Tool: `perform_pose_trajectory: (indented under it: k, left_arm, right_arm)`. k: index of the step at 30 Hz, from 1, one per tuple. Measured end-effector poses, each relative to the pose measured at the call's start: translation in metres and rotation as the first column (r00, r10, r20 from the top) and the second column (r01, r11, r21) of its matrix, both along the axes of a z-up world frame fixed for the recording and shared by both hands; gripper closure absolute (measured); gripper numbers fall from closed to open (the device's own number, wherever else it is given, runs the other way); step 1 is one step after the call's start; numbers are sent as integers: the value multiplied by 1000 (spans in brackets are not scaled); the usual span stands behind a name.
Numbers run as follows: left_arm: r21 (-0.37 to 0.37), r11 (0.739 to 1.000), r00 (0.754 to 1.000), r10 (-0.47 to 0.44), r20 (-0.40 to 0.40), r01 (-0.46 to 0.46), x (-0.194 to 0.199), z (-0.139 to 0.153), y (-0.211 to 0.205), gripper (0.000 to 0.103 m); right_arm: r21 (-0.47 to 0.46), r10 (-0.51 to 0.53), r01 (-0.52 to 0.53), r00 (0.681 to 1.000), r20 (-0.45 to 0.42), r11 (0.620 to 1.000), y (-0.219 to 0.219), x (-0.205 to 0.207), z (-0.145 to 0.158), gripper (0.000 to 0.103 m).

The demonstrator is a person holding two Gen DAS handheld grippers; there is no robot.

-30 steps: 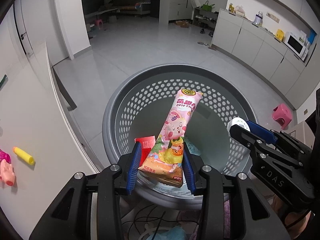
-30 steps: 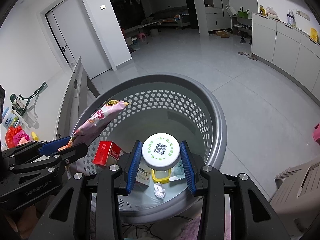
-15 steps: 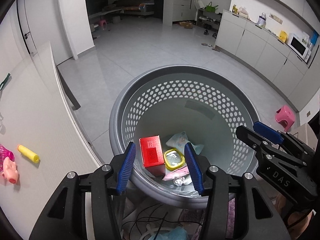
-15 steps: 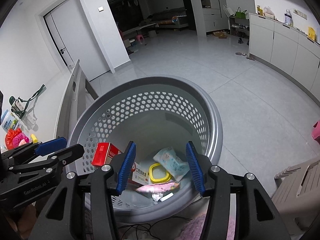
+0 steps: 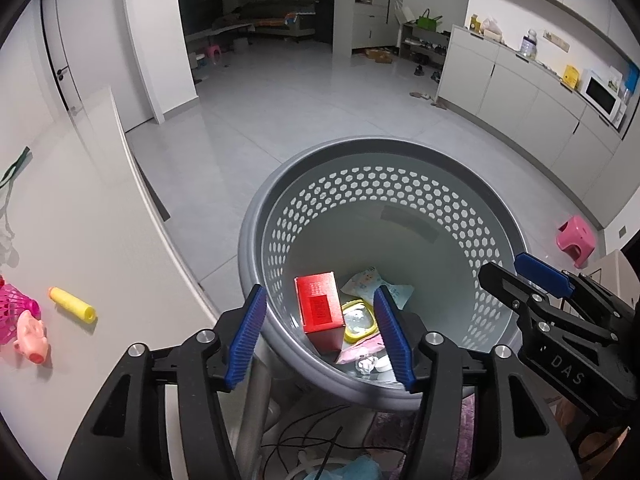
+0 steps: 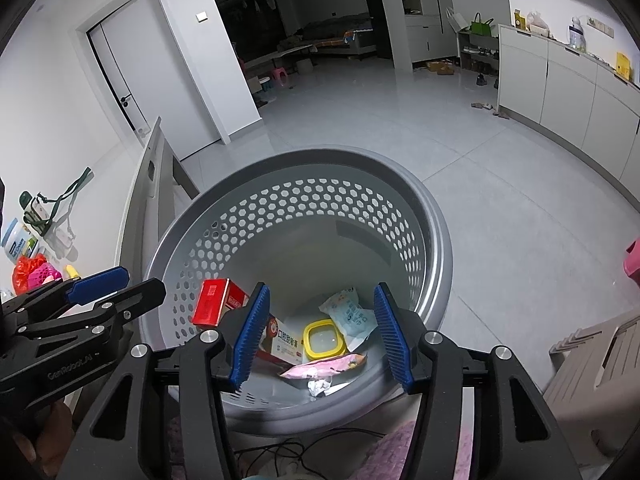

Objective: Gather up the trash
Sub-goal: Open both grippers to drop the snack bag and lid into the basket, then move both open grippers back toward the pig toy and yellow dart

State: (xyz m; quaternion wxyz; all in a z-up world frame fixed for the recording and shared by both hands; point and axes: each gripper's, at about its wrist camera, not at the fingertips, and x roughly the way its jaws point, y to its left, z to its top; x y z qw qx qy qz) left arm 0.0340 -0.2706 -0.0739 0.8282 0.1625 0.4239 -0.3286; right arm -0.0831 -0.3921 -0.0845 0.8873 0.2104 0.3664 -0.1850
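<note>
While both grippers hang spread wide and empty, the grey perforated basket holds the trash.
Inside lie a red box, a yellow-rimmed lid, a pale blue packet, a pink wrapper and crumpled paper; the left gripper and right gripper partly hide these at the near edge.

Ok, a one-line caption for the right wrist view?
Open right gripper above grey perforated basket holding red box, yellow lid, pink wrapper.
</note>
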Motion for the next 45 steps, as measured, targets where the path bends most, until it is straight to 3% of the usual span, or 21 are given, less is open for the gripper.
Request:
perform_pose_trajectory:
  k: [8, 21, 37, 45]
  left_arm:
    - [-1, 1000, 999, 26, 22, -26, 0, 10, 18, 41]
    - [-64, 991, 990, 121, 76, -116, 2, 38, 76, 39]
    - [-134, 951, 946, 295, 132, -278, -3, 67, 166, 37]
    - [-155, 920, 909, 383, 163, -360, -5, 76, 207, 37]
  right_arm:
    - [-22, 20, -20, 1000, 13, 1000, 17, 3, 11, 49]
    - [-84, 104, -99, 993, 57, 991, 60, 7, 42, 47]
    - [-165, 255, -237, 962, 99, 957, 129, 27, 72, 45]
    - [-192, 342, -315, 931, 127, 929, 164, 41, 85, 43]
